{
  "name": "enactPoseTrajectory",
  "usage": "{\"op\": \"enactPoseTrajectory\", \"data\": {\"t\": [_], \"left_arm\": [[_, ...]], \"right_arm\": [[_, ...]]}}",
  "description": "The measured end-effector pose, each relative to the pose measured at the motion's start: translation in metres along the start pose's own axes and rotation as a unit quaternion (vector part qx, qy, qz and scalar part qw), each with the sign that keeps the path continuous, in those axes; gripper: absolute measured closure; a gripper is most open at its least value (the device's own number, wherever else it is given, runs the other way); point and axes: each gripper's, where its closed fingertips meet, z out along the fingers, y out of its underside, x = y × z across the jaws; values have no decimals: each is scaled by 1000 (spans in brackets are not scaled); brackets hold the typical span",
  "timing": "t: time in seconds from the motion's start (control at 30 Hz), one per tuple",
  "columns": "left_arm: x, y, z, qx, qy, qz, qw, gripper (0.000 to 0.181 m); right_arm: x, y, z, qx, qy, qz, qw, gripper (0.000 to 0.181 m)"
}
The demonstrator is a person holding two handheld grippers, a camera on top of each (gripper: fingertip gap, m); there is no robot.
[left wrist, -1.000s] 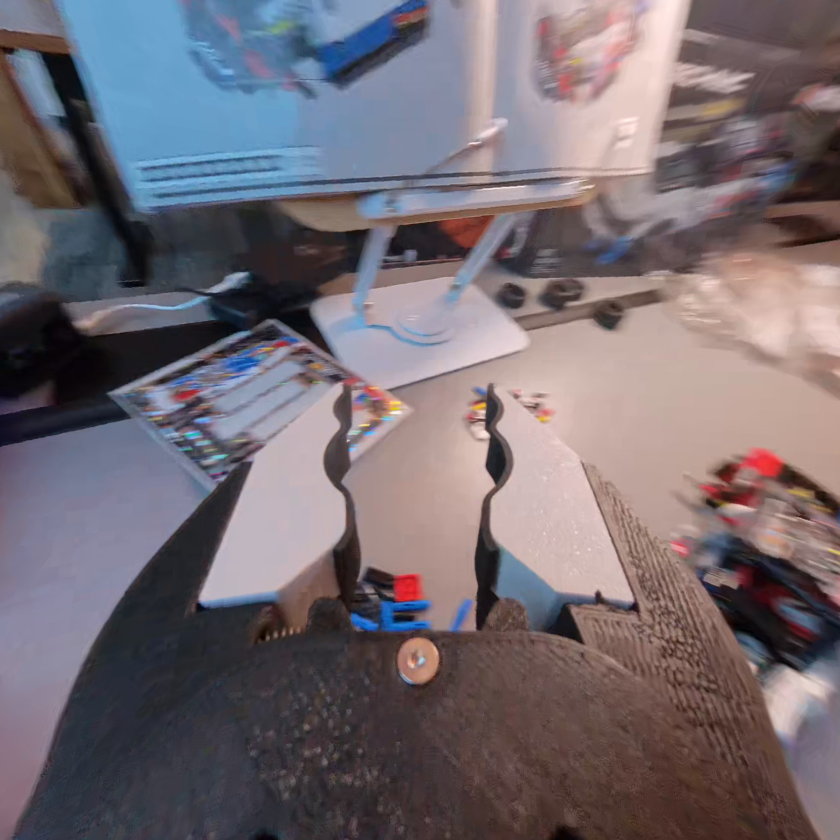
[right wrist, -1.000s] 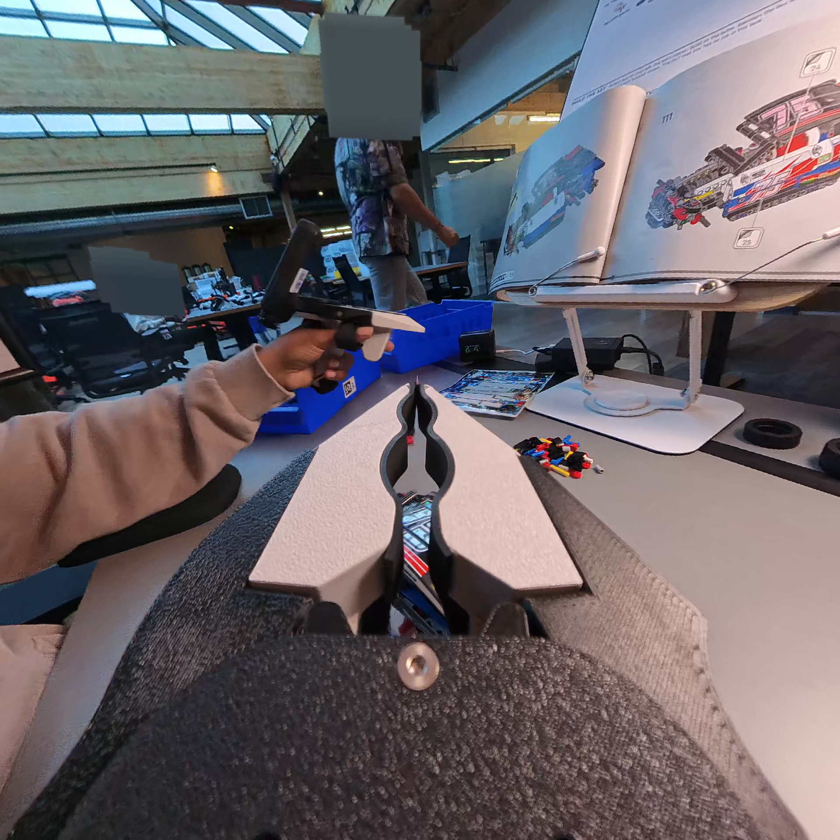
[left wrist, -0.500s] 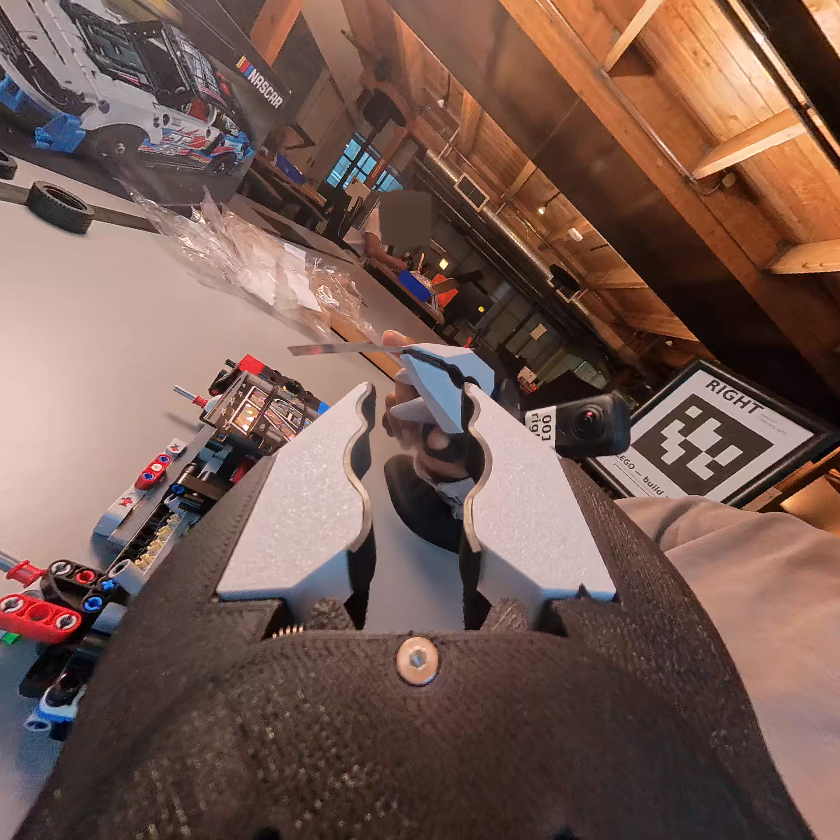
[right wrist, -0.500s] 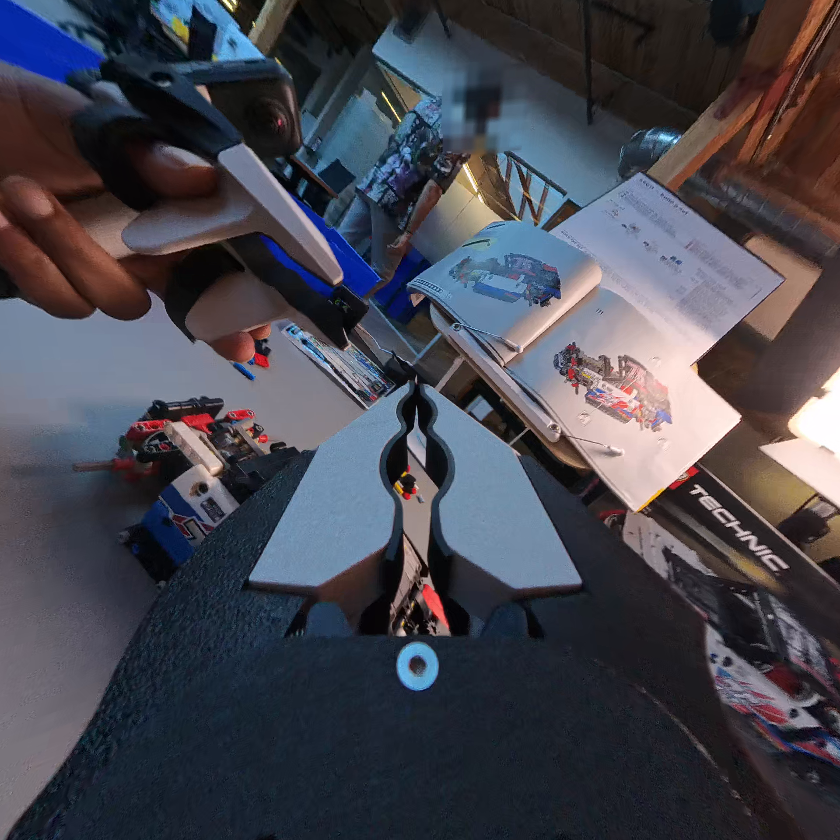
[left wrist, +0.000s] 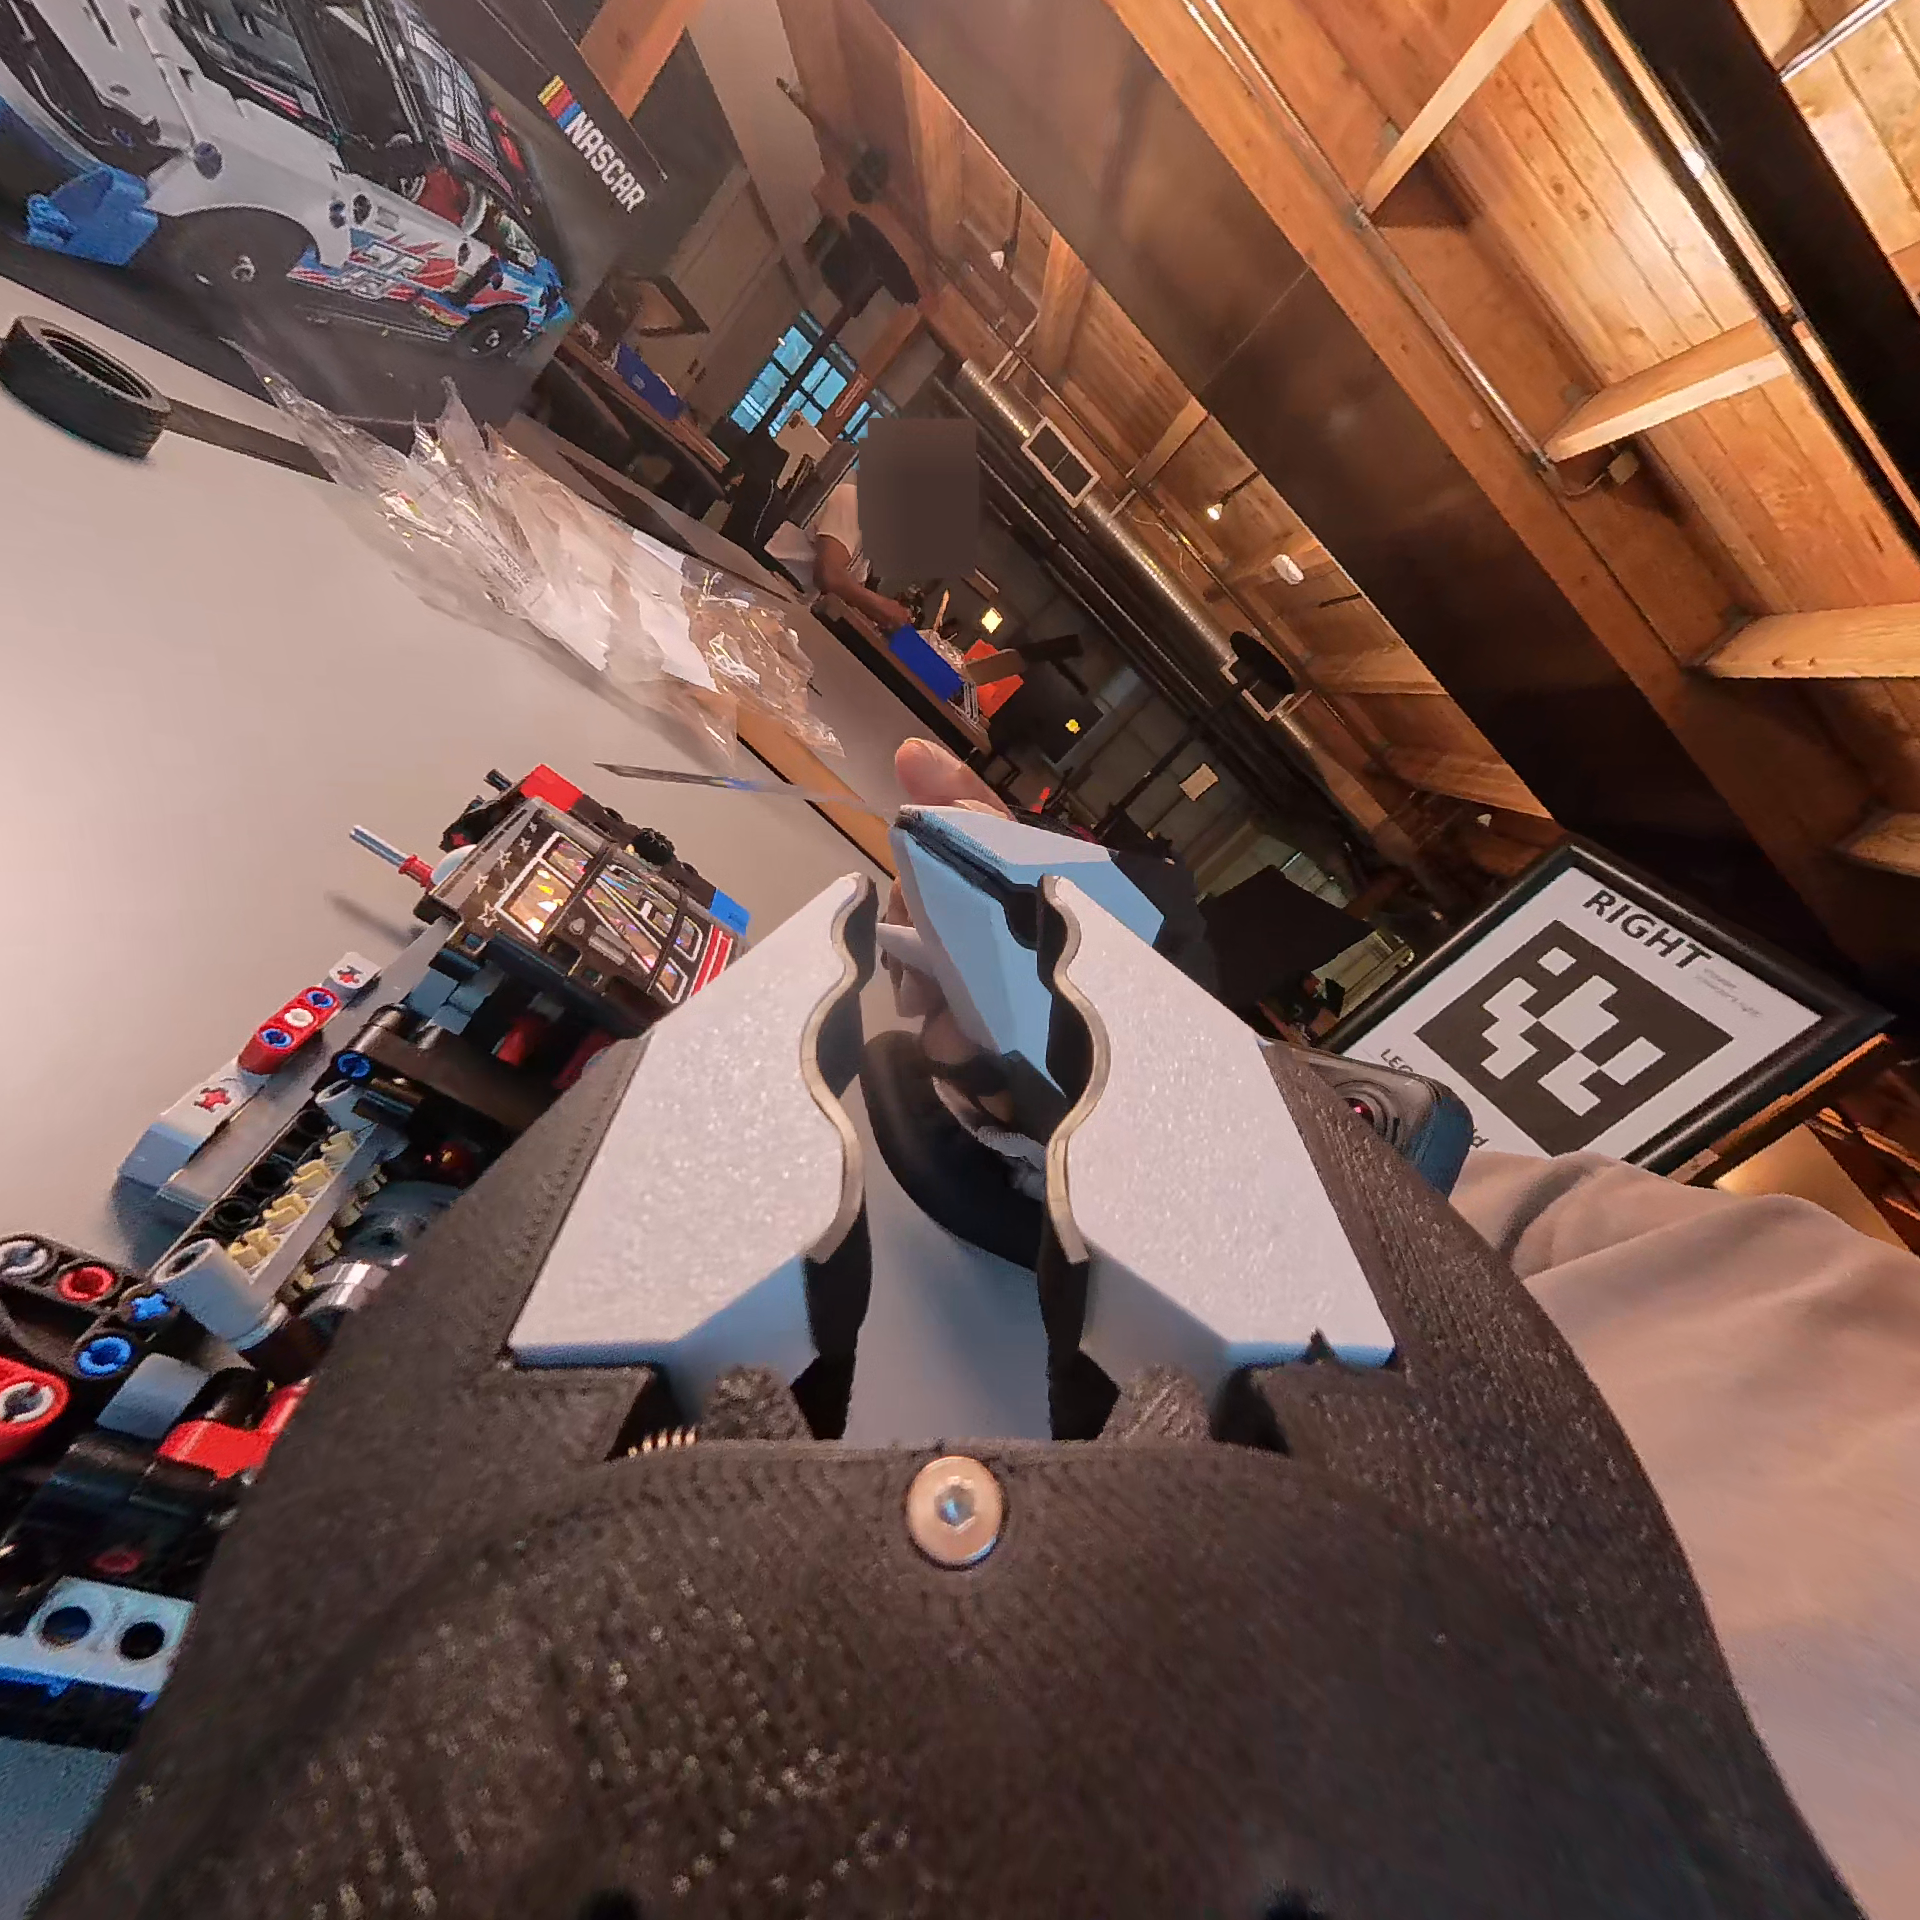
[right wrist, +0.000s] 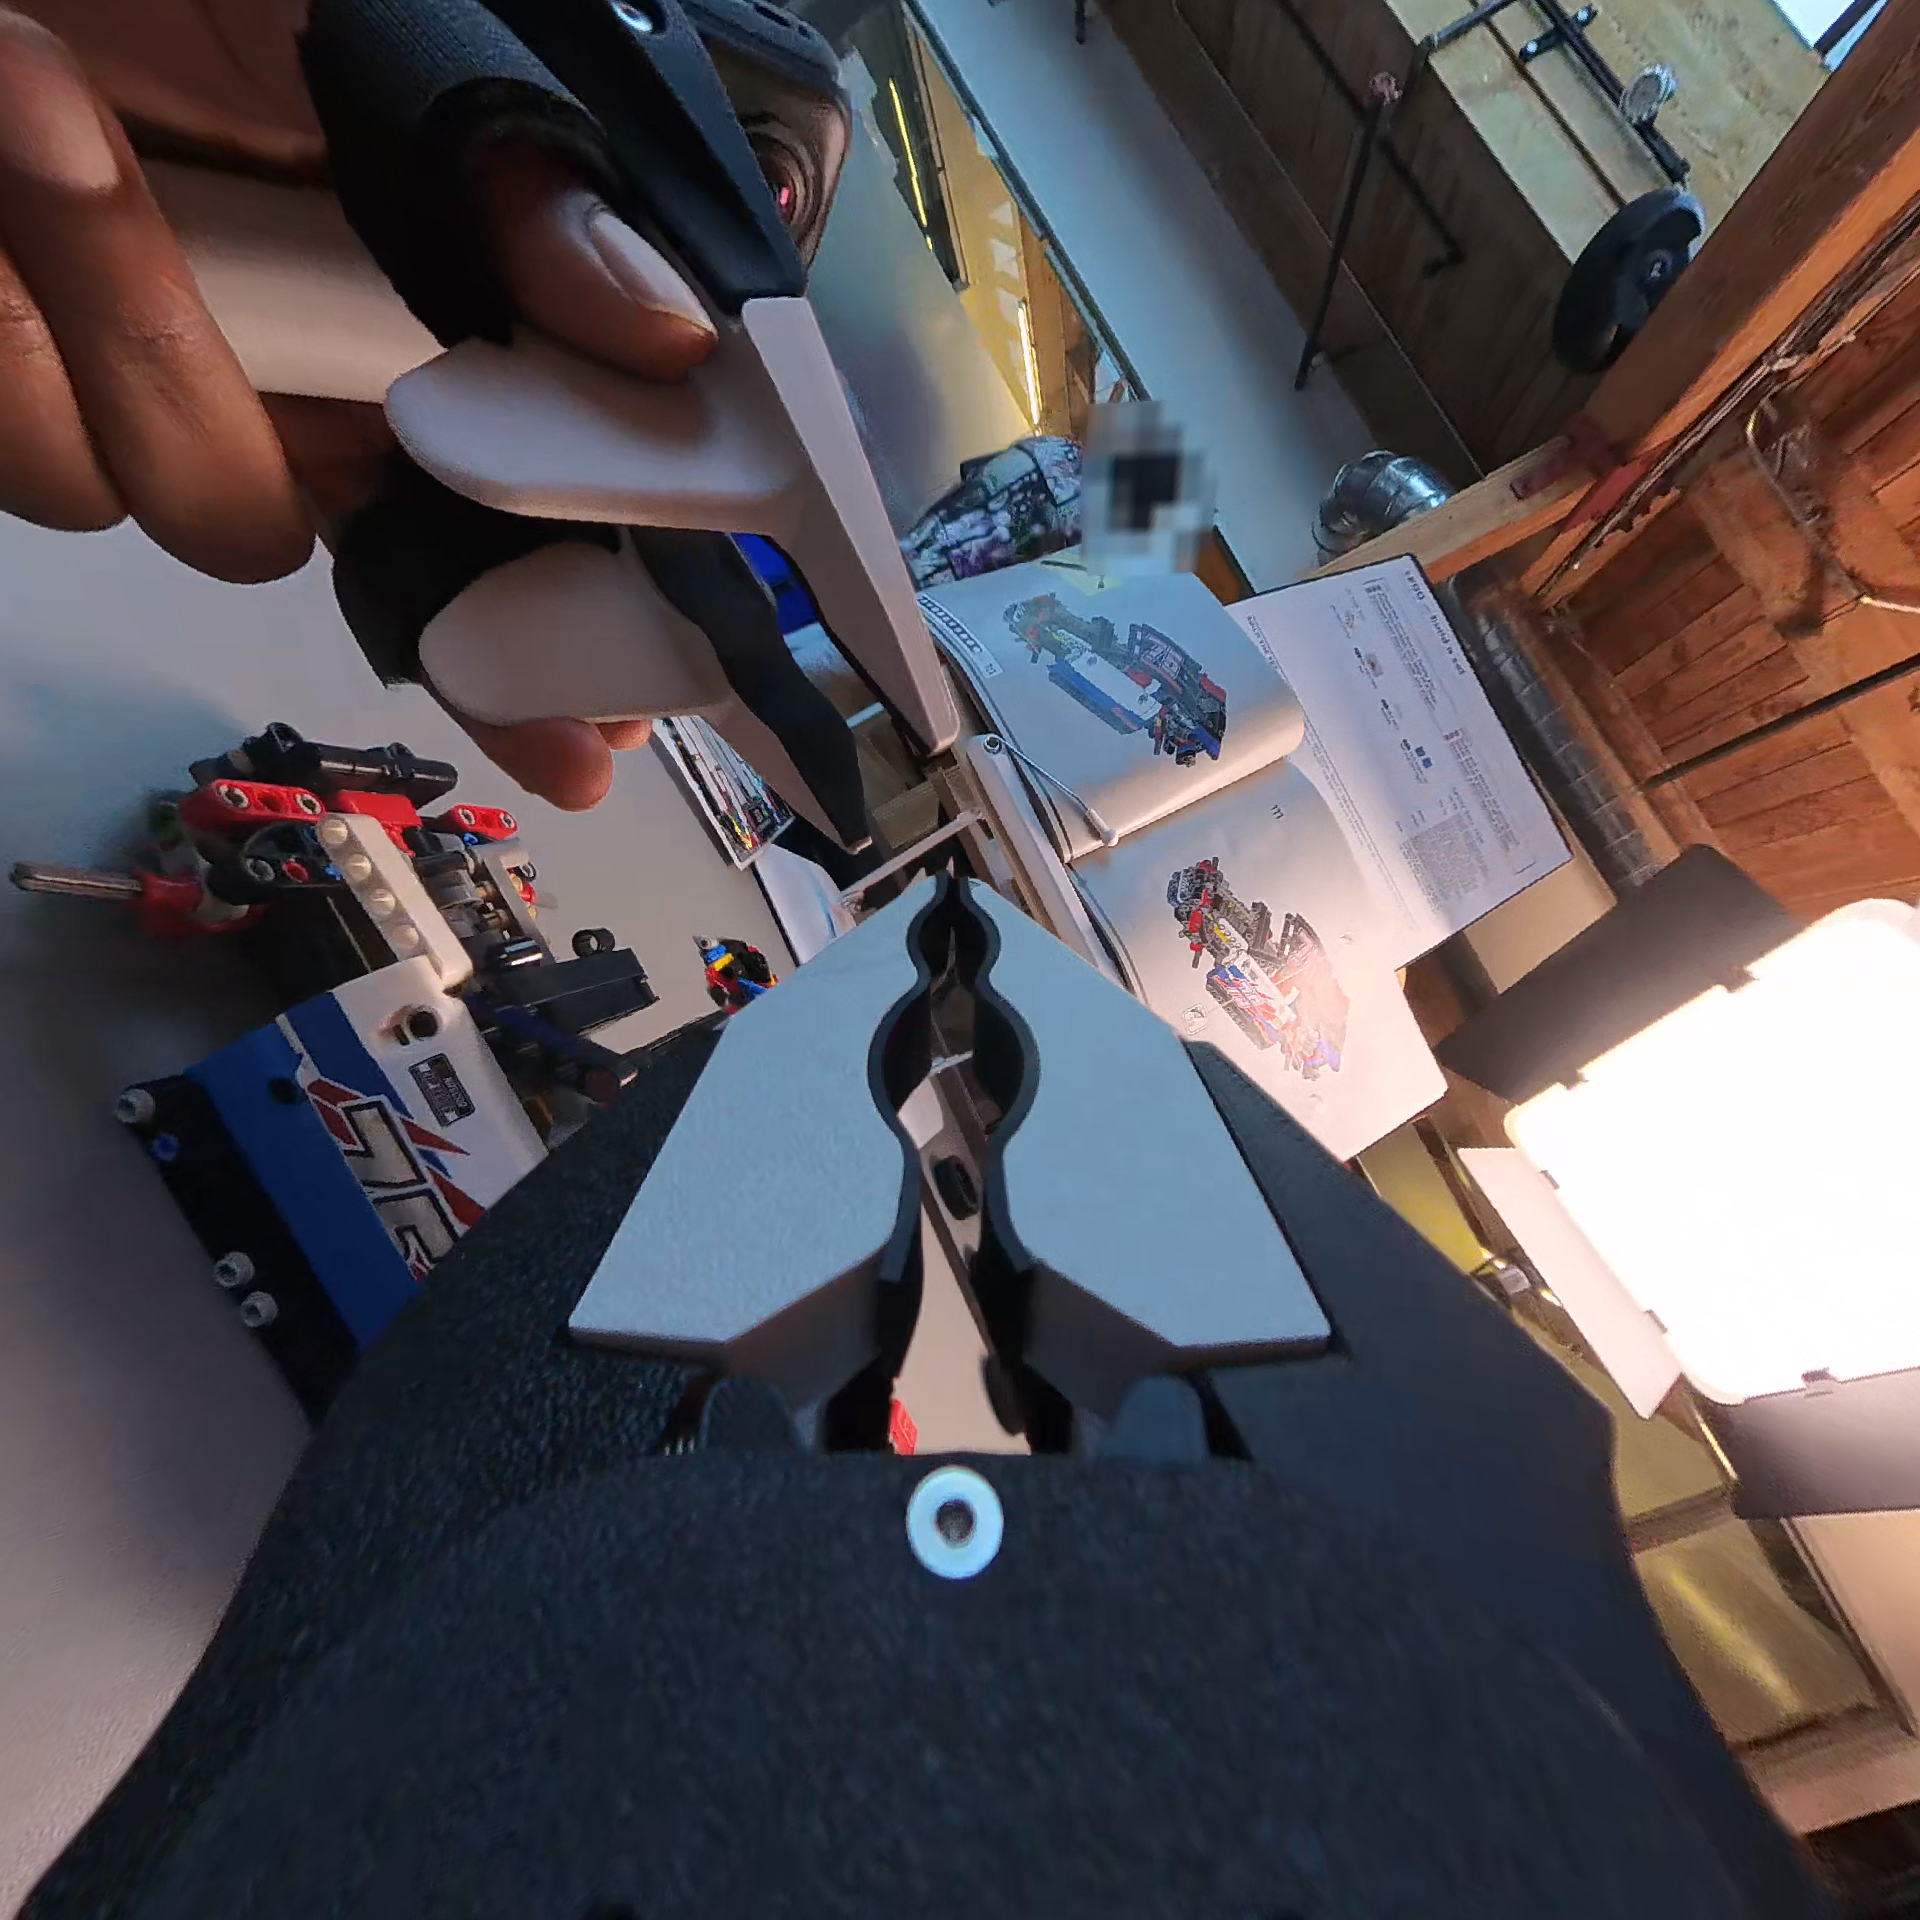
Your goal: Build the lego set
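The partly built lego car lies on the grey table, to the left in both views; it also shows in the right wrist view. My left gripper is open and empty, raised above the table and facing the right one. My right gripper is shut. In the left wrist view it pinches a thin flat sheet, seen edge-on, that sticks out towards the car. The left gripper, held in a hand, is close above and ahead in the right wrist view.
An open instruction book stands on a stand at the back. The set's box, a loose tyre and empty plastic bags lie at the far edge. Loose pieces lie near the stand. A bright lamp panel is on the right. Only a small space, under 4 cm, lies between the two pairs of fingers.
Both grippers have swung up off the table and tilted to face each other, and have drawn closer in the last half second. The left stays open, the right shut.
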Motion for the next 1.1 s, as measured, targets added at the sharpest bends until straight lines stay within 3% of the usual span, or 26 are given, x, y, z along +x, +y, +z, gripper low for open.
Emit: {"op": "enactPoseTrajectory", "data": {"t": [0.63, 1.1], "left_arm": [[-5, 0, -1, 17, 5, -52, 999, 164], [-14, 2, -3, 14, -22, -53, 998, 178]], "right_arm": [[-15, -9, 0, 5, 21, -165, 986, 181], [-26, -10, 3, 7, 14, -189, 982, 181]]}}
